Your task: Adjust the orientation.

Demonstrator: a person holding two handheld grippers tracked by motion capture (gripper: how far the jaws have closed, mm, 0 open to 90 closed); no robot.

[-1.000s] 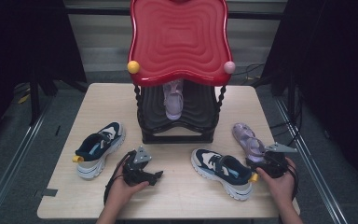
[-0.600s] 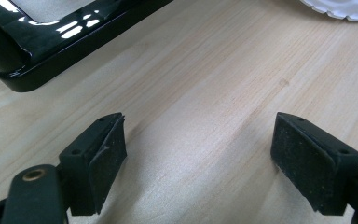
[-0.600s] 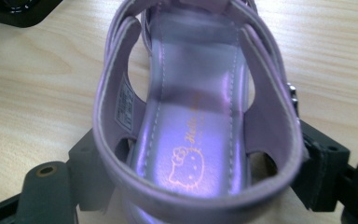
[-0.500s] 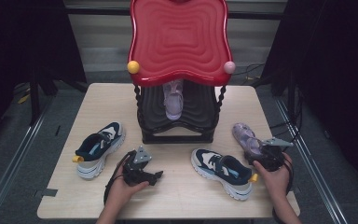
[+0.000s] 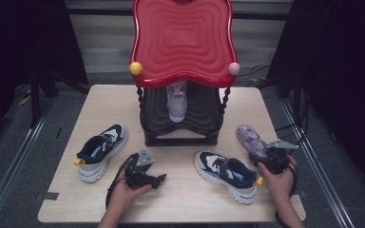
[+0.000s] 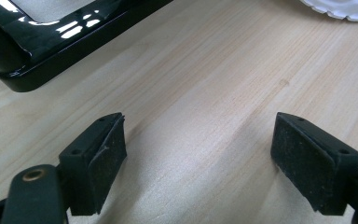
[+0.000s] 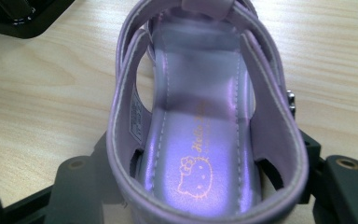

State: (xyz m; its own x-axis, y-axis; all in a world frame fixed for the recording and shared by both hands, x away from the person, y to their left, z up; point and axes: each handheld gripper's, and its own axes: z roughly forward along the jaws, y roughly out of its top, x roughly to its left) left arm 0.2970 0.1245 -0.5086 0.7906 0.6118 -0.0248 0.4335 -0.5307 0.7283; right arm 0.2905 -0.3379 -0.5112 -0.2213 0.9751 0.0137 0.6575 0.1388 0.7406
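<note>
As right gripper [image 7: 205, 186] jaws have just been closing around sandal [image 7: 200, 116] heel: light, soft, grip heel sides. Left gripper [image 6: 198, 158] jaws released.

Showing two black handheld grippers: left gripper [image 5: 142, 175] and right gripper [image 5: 271, 156], each carrying a grey three-cornered plate on top and trailing a black cable. Showing blocky black jaws with rough matte pads [image 6: 105, 158], small screw holes, brass-coloured rivets at the pivots. Wearing no visible sleeves.
</note>
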